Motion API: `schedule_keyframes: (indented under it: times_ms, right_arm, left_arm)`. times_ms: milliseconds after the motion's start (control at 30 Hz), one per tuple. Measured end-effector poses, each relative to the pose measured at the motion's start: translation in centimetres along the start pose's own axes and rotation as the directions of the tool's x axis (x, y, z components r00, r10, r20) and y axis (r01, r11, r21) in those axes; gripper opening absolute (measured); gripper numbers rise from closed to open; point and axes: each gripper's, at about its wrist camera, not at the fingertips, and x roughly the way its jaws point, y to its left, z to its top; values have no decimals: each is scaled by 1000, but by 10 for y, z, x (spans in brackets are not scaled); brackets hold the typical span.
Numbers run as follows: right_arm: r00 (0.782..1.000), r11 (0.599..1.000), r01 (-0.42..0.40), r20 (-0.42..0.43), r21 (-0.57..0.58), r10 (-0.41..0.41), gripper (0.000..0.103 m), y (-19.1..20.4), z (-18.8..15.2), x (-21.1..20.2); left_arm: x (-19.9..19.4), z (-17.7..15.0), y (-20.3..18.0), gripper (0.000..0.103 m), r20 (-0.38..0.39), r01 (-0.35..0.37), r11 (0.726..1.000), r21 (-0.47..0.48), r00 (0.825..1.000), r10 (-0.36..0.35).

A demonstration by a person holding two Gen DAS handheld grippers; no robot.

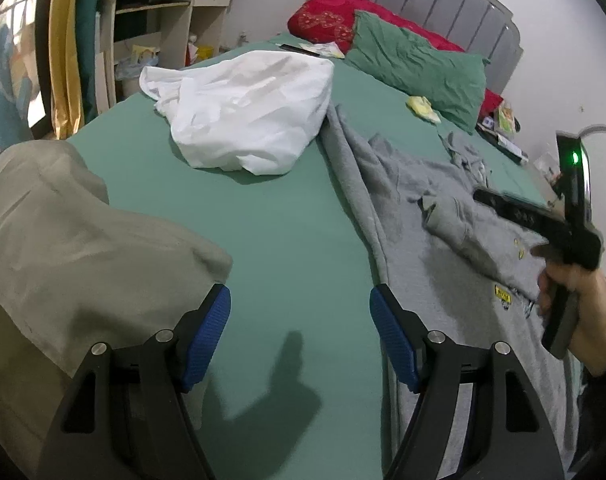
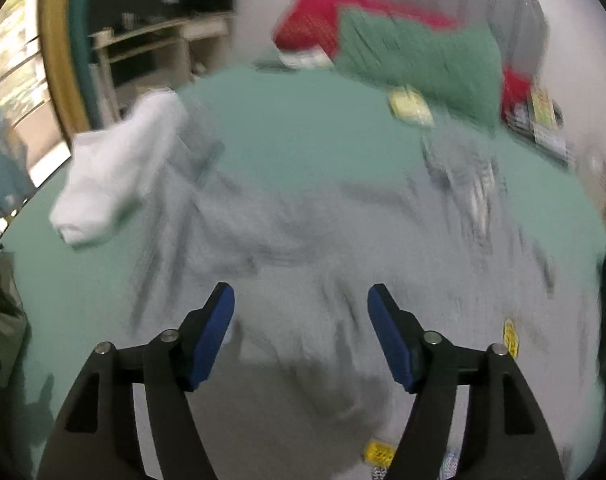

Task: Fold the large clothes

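- On the green bed sheet, we found the grey garment spread rumpled at right, its lower edge cut off.
- We held the left gripper open above bare sheet, gripping nothing.
- We held the right gripper open over the garment; motion blur obscured folds.
- Beige cloth lay partly out of frame, left.

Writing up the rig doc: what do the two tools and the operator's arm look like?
Both the left tool and right tool match: black linkage arms with silver pivot pins and ribbed blue pads. The right one's black body carries a green LED. A bare hand in a dark sleeve grips it.
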Motion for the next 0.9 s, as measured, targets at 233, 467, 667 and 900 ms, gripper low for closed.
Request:
schedule_keyframes:
  times_ms: [233,467,667,900]
  right_arm:
    - [990,974,-139,-23,-179,137,68,114,54,67]
    - [983,975,-147,-136,-166,125,3,132,62,133]
    - [996,996,-85,-1,-33,85,3,39,48,65]
    - [988,977,-2,-148,212,34,10,-75,-41,32]
  left_arm:
    - [3,8,6,76,12,11,999,-32,1000,-11]
    - [6,9,5,76,13,-6,1000,-12,1000,6]
    - [9,6,-6,76,2,5,1000,-10,1000,-5]
    - [19,-2,-34,76,-26,28,999,28,999,-27]
